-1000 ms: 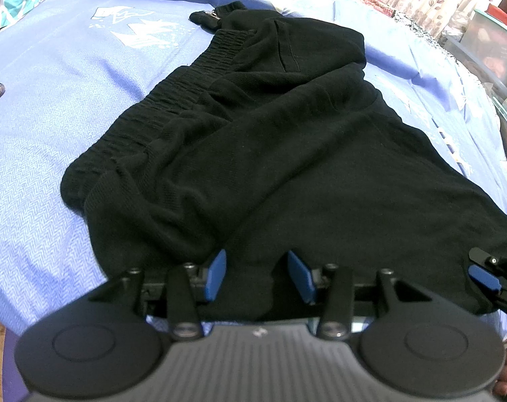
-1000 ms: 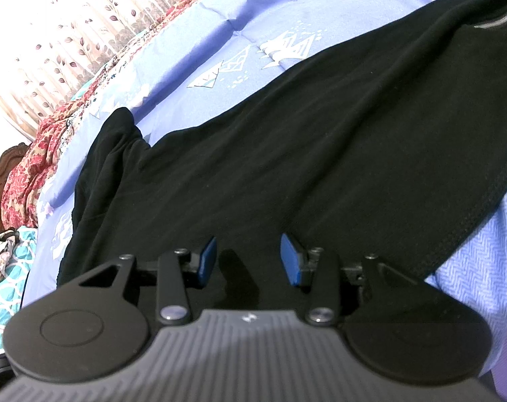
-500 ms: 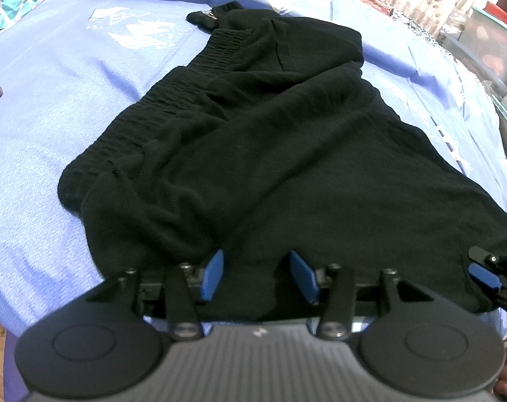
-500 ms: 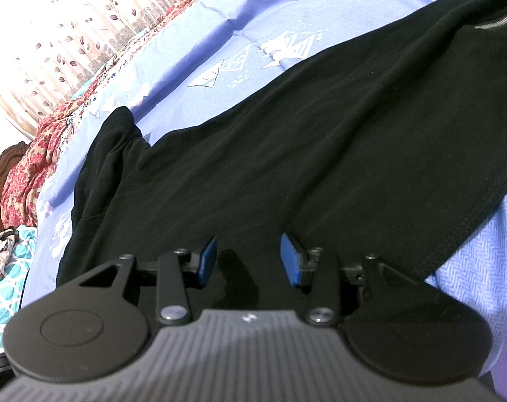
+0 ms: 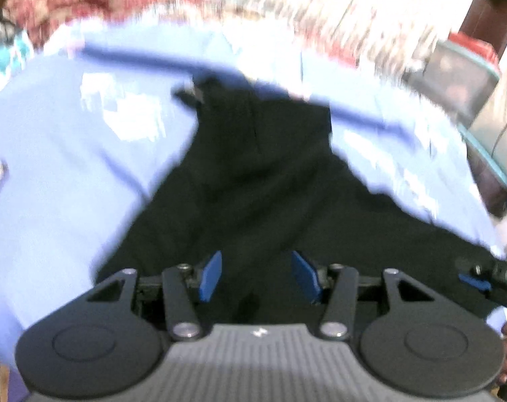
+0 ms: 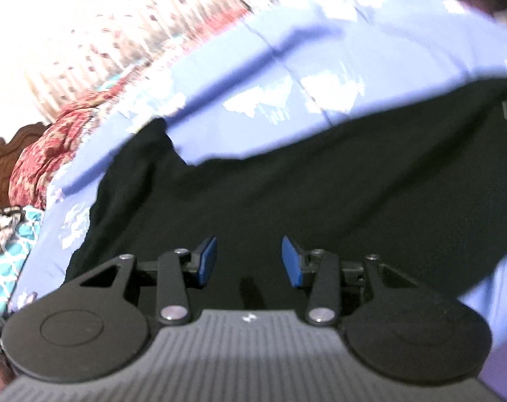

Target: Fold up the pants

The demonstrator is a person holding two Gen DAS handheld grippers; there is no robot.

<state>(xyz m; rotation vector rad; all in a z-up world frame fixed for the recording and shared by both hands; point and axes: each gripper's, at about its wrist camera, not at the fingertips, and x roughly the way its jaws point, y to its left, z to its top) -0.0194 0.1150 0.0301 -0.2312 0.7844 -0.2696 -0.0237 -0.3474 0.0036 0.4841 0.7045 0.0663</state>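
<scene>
Left wrist view, blurred: the left gripper (image 5: pixel 256 276) has its blue pads parted, black pants (image 5: pixel 253 184) cloth between them; whether they pinch it I cannot tell. The pants stretch away over a blue bedsheet (image 5: pixel 69 184). The right gripper (image 6: pixel 248 261) likewise stands parted over the cloth, grip unclear.

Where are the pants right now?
The pants lie on the blue sheet, filling the middle of both wrist views just ahead of each gripper.
</scene>
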